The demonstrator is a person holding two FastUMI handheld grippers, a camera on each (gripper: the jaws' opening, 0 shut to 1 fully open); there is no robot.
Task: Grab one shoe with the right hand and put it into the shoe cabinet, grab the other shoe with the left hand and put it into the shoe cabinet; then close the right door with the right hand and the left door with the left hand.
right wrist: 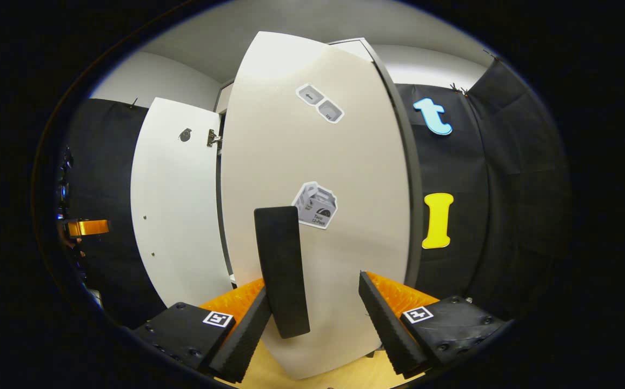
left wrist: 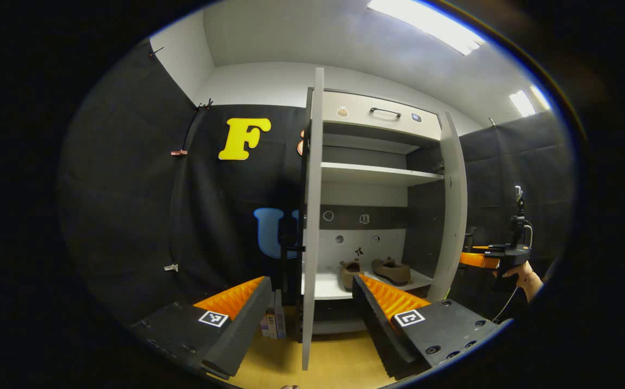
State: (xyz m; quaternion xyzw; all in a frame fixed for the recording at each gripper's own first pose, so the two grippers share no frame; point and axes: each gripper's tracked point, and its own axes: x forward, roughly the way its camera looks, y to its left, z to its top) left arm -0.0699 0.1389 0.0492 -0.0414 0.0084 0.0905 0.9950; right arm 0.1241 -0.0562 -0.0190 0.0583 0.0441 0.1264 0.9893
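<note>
On the cabinet's bottom shelf (left wrist: pixel 323 286) both shoes (left wrist: pixel 391 270) sit stowed; doors not yet shut. Right gripper (right wrist: pixel 312 319) gapes empty at the right door (right wrist: pixel 318 162), its black handle (right wrist: pixel 281 270) between the fingers, ungripped. Left gripper (left wrist: pixel 307 310) open, straddling the left door's edge (left wrist: pixel 312 216).

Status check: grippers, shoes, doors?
Both grippers open, empty. Two shoes on cabinet's lower shelf. Both doors open, right gripper at right door's handle.
</note>
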